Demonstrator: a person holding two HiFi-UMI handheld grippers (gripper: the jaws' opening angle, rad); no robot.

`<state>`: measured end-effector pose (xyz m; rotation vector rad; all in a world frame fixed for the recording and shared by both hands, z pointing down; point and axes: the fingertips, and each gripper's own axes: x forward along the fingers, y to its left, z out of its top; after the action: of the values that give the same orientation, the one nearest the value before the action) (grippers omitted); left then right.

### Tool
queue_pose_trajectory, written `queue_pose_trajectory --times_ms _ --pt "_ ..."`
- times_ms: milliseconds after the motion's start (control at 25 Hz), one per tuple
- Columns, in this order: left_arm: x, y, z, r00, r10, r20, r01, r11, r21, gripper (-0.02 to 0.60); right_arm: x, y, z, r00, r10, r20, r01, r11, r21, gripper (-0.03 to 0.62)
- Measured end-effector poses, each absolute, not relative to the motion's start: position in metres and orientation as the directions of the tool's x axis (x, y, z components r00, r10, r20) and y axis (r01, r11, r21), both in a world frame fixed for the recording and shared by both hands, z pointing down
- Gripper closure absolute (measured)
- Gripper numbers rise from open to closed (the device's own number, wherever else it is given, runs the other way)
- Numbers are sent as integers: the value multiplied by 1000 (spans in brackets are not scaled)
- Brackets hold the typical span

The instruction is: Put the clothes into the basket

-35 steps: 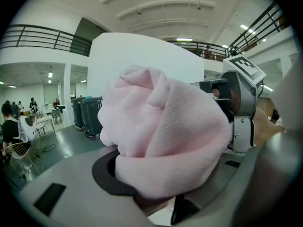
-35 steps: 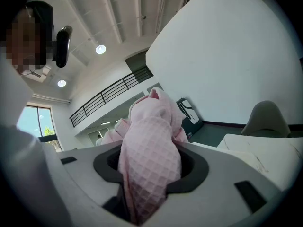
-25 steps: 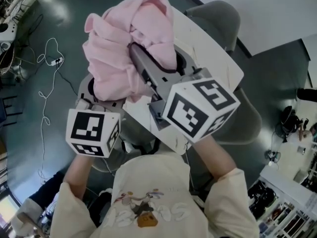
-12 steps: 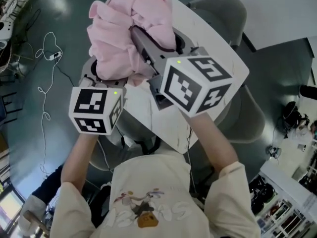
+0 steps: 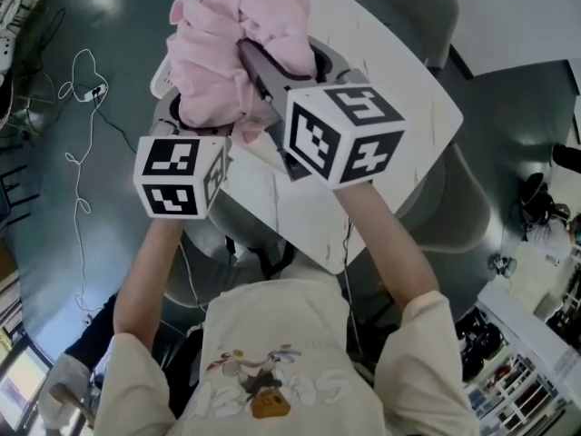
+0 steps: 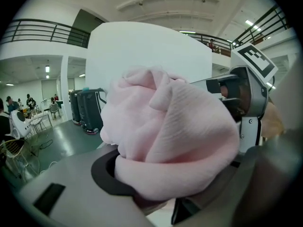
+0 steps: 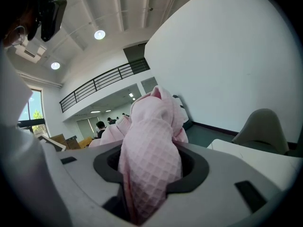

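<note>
Above a white table [image 5: 399,107], left gripper [image 6: 156,188] and right gripper [image 7: 147,174] both clamp the pink garment [image 5: 227,53], bunched at twelve o'clock ahead (its bulk over the left one).

Dark grey-green glossy floor [image 5: 64,62] under me, glare patches on it. White table [image 5: 390,143] ahead, one corner pointing my way. Grey chair [image 5: 408,7] at the table's far edge, another grey chair [image 5: 463,216] at its right edge. White cable [image 5: 77,143] lies loose on the floor, left of the table. White wall [image 5: 517,16] top right, shelving [image 5: 526,380] bottom right. Upper level has a black balcony railing [image 6: 33,30]. Round ceiling lamps [image 7: 99,34] are lit. Window [image 7: 29,118] at left, daylight outside.
</note>
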<state>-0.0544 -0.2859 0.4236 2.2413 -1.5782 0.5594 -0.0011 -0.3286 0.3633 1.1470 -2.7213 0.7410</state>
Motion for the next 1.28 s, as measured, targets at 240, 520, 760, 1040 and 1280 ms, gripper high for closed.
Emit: queue_pose_trajectory --times_ms 240,520,760,1040,1280 --pt "-52 -290 453 297 -779 553 -946 -320 57 373 4 -334 393 -689 -636 348 -725 607 -327 398" --pt "-52 -295 476 285 -751 596 -951 -300 76 371 3 -344 417 -679 -619 395 -734 589 -337 398" --pt "-56 -300 494 235 -746 623 -967 -244 73 371 -2 -352 436 -661 -616 428 -748 582 -317 398" --pt "-56 -301 513 165 -747 644 -971 -236 -26 371 2 -355 467 -630 -608 483 -773 553 -312 398" --pt "-52 -303 525 164 -684 710 -926 -355 -128 368 10 -358 485 -610 -597 521 -789 520 -327 398"
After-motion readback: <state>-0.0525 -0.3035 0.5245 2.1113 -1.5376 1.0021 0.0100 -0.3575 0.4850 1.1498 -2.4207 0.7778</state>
